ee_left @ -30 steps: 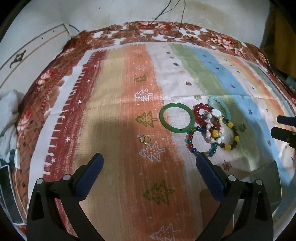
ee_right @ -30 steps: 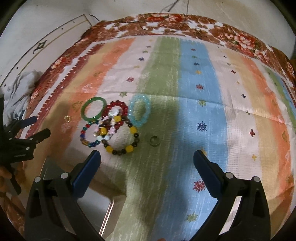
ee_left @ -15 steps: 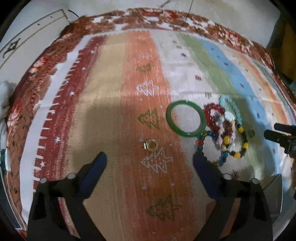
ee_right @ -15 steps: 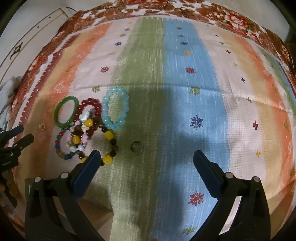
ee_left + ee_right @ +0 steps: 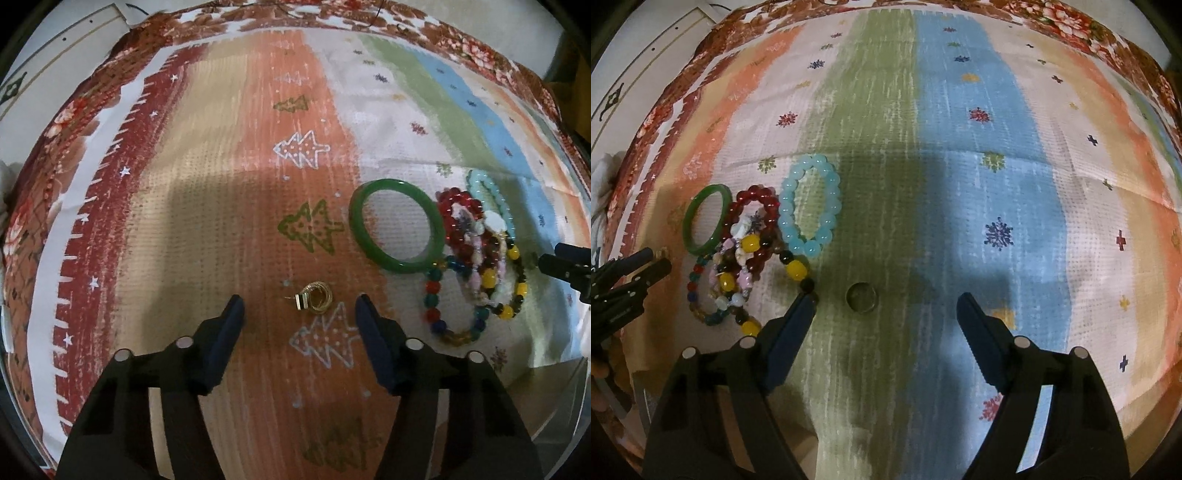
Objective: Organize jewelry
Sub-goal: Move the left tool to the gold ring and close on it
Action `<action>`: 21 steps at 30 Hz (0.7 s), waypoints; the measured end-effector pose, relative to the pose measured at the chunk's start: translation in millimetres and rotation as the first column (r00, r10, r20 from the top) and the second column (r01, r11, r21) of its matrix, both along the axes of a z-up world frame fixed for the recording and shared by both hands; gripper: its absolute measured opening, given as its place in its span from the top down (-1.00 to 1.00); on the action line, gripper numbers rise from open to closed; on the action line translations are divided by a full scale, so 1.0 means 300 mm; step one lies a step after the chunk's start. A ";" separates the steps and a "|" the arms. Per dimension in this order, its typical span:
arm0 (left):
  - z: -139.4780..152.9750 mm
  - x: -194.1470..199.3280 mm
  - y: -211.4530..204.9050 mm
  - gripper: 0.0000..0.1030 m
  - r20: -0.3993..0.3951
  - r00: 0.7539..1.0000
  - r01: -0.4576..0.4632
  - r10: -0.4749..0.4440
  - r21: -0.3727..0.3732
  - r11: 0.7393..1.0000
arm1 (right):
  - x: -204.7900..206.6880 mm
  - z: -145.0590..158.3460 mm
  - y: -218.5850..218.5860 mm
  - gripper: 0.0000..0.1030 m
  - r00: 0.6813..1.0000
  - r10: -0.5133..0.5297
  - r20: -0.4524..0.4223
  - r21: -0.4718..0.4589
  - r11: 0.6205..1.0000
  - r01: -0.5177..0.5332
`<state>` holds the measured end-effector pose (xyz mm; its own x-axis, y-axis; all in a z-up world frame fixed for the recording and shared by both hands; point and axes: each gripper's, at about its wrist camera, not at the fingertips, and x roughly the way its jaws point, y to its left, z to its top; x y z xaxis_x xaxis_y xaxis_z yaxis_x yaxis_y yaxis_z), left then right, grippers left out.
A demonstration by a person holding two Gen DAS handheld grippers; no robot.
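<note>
While bracelets overlap confusingly, both grippers, left and right, agape; gold earring detail blurry

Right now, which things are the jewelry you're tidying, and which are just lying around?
Jewelry for the job:
gold earring
plain ring
green bangle
red bead bracelet
pale blue bead bracelet
yellow and dark bead bracelet

Just lying around:
striped cloth
white fabric at the left edge
</note>
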<state>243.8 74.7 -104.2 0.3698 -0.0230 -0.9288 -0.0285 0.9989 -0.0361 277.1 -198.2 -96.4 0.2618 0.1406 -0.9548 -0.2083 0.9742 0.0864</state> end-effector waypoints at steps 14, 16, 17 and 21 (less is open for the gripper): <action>-0.012 0.009 -0.034 0.39 0.005 1.000 0.016 -0.016 0.057 0.998 | 0.029 -0.070 0.025 -0.30 1.000 0.002 -0.017 -0.059 0.998 -0.003; -0.014 0.009 -0.030 0.60 0.000 1.000 0.013 -0.013 0.058 0.998 | 0.030 -0.067 0.023 -0.14 1.000 0.009 -0.022 -0.065 0.998 -0.010; -0.015 0.009 -0.025 0.64 -0.002 1.000 0.008 -0.008 0.058 0.998 | 0.029 -0.066 0.019 -0.07 1.000 0.012 -0.027 -0.056 0.998 -0.014; -0.016 0.008 -0.014 0.76 -0.008 1.000 0.005 -0.005 0.052 0.999 | 0.023 -0.064 0.024 0.27 0.999 0.032 -0.035 -0.038 0.999 -0.033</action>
<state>246.2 70.3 -109.0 0.3629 0.0232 -0.9315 -0.0233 0.9996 0.0159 283.9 -191.0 -115.8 0.2243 0.1118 -0.9681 -0.2377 0.9697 0.0569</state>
